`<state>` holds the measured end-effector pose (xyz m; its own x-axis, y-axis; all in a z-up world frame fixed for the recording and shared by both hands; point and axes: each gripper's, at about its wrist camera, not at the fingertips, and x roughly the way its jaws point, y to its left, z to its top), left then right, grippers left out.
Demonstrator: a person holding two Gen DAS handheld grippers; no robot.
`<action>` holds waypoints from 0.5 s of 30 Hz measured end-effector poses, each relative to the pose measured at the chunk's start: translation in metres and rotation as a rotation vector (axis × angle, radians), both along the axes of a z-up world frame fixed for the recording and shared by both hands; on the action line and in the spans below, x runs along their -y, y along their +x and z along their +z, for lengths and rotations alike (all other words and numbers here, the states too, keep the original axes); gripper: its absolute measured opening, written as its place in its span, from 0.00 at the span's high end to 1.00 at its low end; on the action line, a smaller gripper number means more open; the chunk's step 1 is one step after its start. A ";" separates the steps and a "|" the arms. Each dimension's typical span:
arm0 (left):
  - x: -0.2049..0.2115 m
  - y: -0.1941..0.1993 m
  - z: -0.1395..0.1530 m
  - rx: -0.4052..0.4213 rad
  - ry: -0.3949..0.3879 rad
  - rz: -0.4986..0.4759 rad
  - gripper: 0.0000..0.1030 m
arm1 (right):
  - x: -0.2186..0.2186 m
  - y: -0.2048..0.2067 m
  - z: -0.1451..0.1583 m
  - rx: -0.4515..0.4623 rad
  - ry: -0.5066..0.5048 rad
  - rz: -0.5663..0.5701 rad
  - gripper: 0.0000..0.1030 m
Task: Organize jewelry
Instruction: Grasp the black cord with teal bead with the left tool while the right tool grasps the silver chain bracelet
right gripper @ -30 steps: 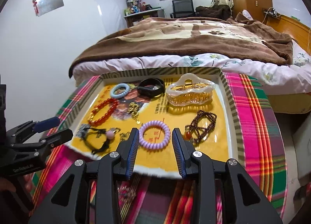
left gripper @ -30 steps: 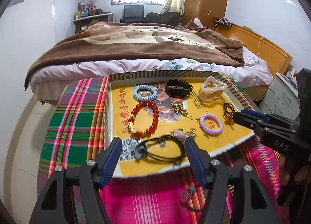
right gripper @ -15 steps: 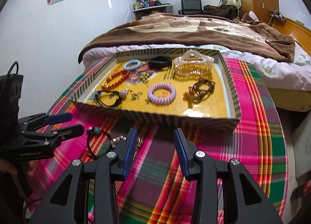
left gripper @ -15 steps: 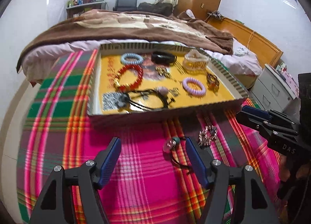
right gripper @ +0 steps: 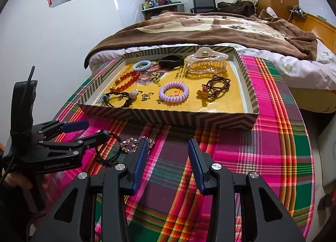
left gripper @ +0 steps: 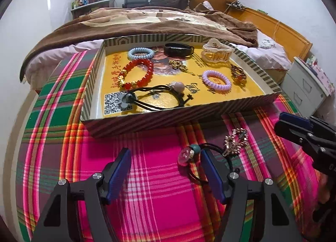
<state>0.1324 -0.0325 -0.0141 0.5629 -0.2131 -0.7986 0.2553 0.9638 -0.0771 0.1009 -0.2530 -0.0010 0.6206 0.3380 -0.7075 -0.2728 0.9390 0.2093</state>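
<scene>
Left gripper [left gripper: 166, 164], lower centre of its view, stood spread and empty over the plaid cloth [left gripper: 151, 158], one pad beside a black cord bracelet with a round charm [left gripper: 185, 154], probably lined up to straddle it. Right gripper [right gripper: 167, 155], lower centre of its own view, was likewise parted with nothing between its pads; a beaded gold piece [right gripper: 130, 144] lay just left of it. The striped tray [right gripper: 168, 115], mid-frame, already held rings, bracelets and a hair claw [right gripper: 206, 64], presumably the sorting destination.
</scene>
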 end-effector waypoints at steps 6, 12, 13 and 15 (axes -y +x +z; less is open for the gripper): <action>0.004 -0.001 0.001 0.031 0.064 -0.015 0.83 | -0.004 0.001 0.000 -0.005 -0.005 -0.005 0.61; -0.010 -0.005 0.003 0.032 0.037 0.006 0.86 | -0.011 0.002 -0.001 -0.012 -0.022 -0.004 0.61; -0.013 -0.007 0.004 0.035 0.031 0.014 0.86 | -0.011 0.003 -0.002 -0.014 -0.024 -0.005 0.61; -0.020 -0.009 0.008 0.041 0.019 0.027 0.86 | -0.015 0.005 -0.004 -0.022 -0.029 -0.002 0.61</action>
<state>0.1229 -0.0124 -0.0066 0.6009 -0.1820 -0.7783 0.2315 0.9716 -0.0485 0.1058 -0.2383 -0.0047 0.6055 0.3160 -0.7304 -0.2663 0.9453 0.1882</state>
